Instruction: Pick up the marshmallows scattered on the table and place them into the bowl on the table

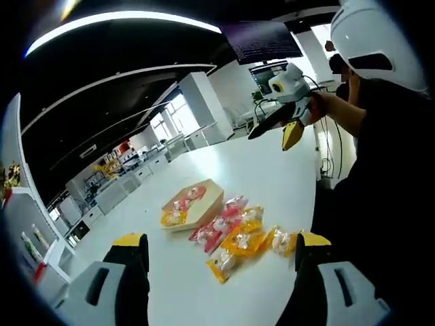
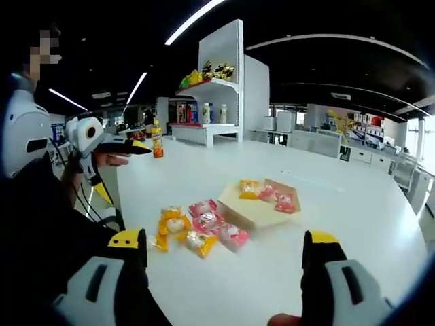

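Standing back from the glossy white table, both grippers hang above its near edge with their yellow-tipped black jaws wide apart and nothing between them: the left gripper in the left gripper view, the right gripper in the right gripper view. A person in dark clothes stands close at the table's side, taking up one side of each view, and each gripper also shows in the other's view, held out over the tabletop by a hand. Far behind stand a white shelf unit with bottles and yellow items, and an orange bottle sits near the table's far edge.

On the table sits the shallow tan wooden bowl, flat-sided and angular, its long axis running slantwise in both views. Inside it lie a few wrapped marshmallows in pink and yellow. Just beside the bowl, a loose cluster of wrapped marshmallows in pink, yellow and orange lies on the bare tabletop, some overlapping, the cluster stretching away from the bowl towards the table's edge. Nothing lies between the grippers and this cluster.

Exact counts are hard to make out where the wrappers overlap, and the print on them is too small to read.
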